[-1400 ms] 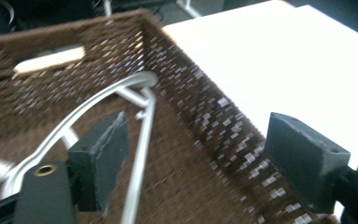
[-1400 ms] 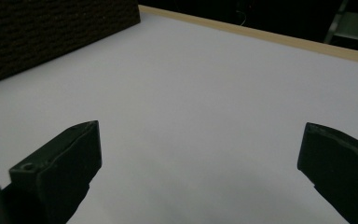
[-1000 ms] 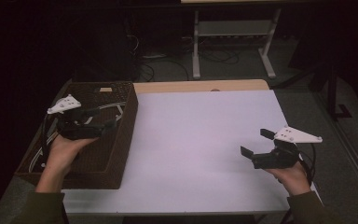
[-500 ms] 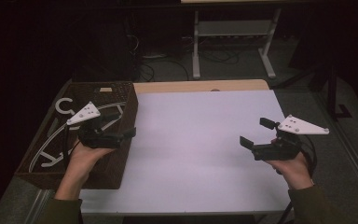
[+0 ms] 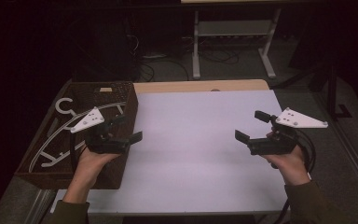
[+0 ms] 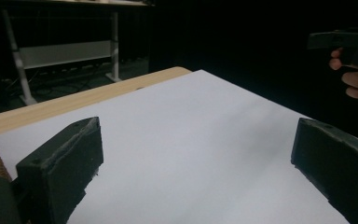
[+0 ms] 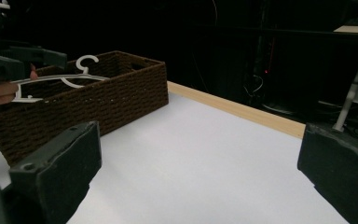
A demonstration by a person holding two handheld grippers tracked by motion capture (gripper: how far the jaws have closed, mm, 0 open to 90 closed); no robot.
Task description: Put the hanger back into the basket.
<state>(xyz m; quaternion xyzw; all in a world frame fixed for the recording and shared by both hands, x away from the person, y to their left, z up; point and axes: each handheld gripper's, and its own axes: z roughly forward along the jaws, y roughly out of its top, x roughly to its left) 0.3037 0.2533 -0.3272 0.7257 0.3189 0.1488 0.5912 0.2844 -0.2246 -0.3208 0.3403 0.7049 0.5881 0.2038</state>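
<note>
The hanger [image 5: 74, 128] is lying in the basket [image 5: 129, 100], at 9 o'clock of the left gripper [image 5: 126, 128]. Both it and the right gripper [image 5: 254, 126] are gaping wide, holding nothing. The hand's hiding part of the hanger.

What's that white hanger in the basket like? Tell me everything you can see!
The white hanger looks like thin plastic, with a curled hook at the far end and a long curved bar with short struts. It lies in the dark brown woven basket at the table's left side, resting up on the basket's rim, as the right gripper view shows. Part of it is hidden behind the left gripper, which hangs in front with jaws open; nothing grips it.
</note>
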